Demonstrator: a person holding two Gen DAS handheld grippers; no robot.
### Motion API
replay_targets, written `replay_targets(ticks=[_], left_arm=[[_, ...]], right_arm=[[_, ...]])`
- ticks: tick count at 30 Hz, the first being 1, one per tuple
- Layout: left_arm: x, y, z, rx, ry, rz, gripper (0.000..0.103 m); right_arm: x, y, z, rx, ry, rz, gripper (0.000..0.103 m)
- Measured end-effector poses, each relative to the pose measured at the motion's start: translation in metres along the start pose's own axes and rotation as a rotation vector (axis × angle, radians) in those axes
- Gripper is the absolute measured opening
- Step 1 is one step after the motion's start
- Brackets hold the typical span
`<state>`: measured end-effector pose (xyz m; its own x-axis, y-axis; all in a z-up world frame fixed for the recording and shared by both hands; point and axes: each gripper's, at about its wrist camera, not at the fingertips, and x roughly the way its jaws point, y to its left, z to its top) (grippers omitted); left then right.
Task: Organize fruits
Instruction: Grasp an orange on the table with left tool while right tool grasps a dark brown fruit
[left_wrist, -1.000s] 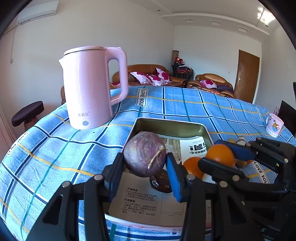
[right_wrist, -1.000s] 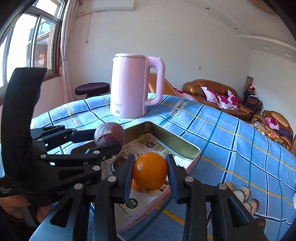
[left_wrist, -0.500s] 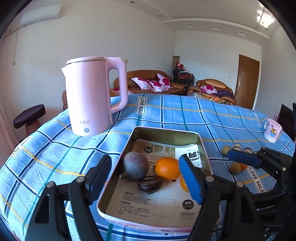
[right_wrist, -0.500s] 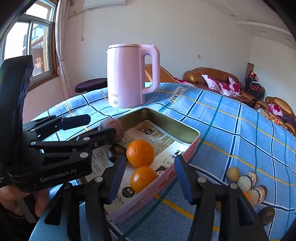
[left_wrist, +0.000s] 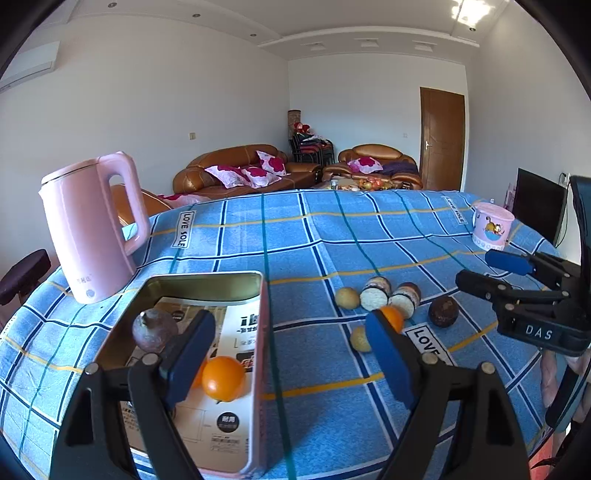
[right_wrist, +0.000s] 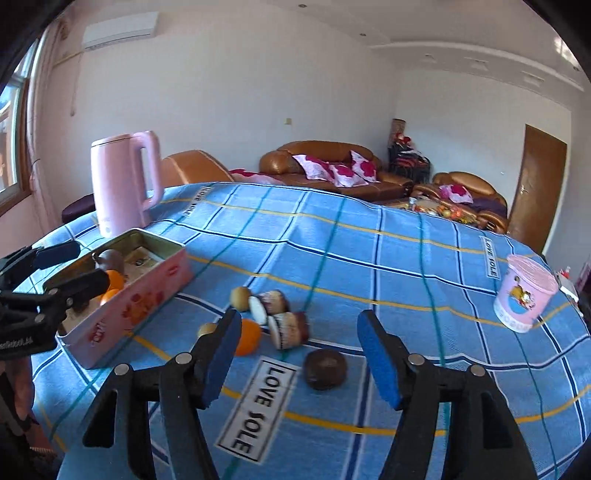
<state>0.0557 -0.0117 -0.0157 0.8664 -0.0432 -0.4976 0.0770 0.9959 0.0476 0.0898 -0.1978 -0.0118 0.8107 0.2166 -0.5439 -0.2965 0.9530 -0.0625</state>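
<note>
A pink tin box (left_wrist: 260, 369) (right_wrist: 140, 299) on the blue checked cloth holds a purple passion fruit (left_wrist: 154, 329), oranges (left_wrist: 222, 378) (right_wrist: 112, 280) and a dark fruit hidden behind my finger. Loose fruit lies to its right: an orange (right_wrist: 248, 336), a dark brown passion fruit (right_wrist: 325, 369) (left_wrist: 443, 311), two cut halves (right_wrist: 284, 328) (left_wrist: 375, 293) and small yellowish fruits (left_wrist: 347, 297) (right_wrist: 240, 297). My left gripper (left_wrist: 291, 358) is open and empty over the box's right edge. My right gripper (right_wrist: 299, 358) is open and empty, above the loose fruit.
A pink kettle (left_wrist: 90, 229) (right_wrist: 123, 181) stands behind the box. A pink printed cup (right_wrist: 524, 297) (left_wrist: 491, 225) stands at the far right of the table. Sofas and a door lie beyond the table.
Both grippers opened and let go: the passion fruit and the orange now lie in the box. Both grippers then swung right, away from the box and toward the loose fruit.
</note>
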Motion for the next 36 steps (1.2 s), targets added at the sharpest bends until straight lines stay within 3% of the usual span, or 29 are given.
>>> replay_targets(ticks=[8, 20, 22, 24, 31, 33, 36], left_arm=[[0.029, -0.035, 0.002, 0.036, 0.066, -0.052, 0.086], [0.063, -0.052, 0.005, 0.039, 0.167, -0.13, 0.082], [0.069, -0.058, 0.005, 0.062, 0.185, -0.138, 0.077], [0.076, -0.065, 0.005, 0.09, 0.214, -0.144, 0.067], [0.094, -0.079, 0.005, 0.144, 0.285, -0.171, 0.044], [0.093, -0.08, 0.005, 0.149, 0.282, -0.184, 0.033], [0.09, -0.075, 0.007, 0.124, 0.266, -0.181, 0.032]], right_arm=[[0.02, -0.021, -0.01, 0.042, 0.083, -0.02, 0.067], [0.059, -0.021, -0.016, 0.055, 0.27, 0.056, 0.066], [0.065, -0.02, -0.018, 0.055, 0.302, 0.066, 0.048], [0.068, -0.019, -0.021, 0.056, 0.322, 0.079, 0.042], [0.066, -0.022, -0.021, 0.076, 0.314, 0.068, 0.039], [0.065, -0.022, -0.021, 0.075, 0.312, 0.066, 0.039], [0.063, -0.023, -0.02, 0.079, 0.3, 0.062, 0.039]])
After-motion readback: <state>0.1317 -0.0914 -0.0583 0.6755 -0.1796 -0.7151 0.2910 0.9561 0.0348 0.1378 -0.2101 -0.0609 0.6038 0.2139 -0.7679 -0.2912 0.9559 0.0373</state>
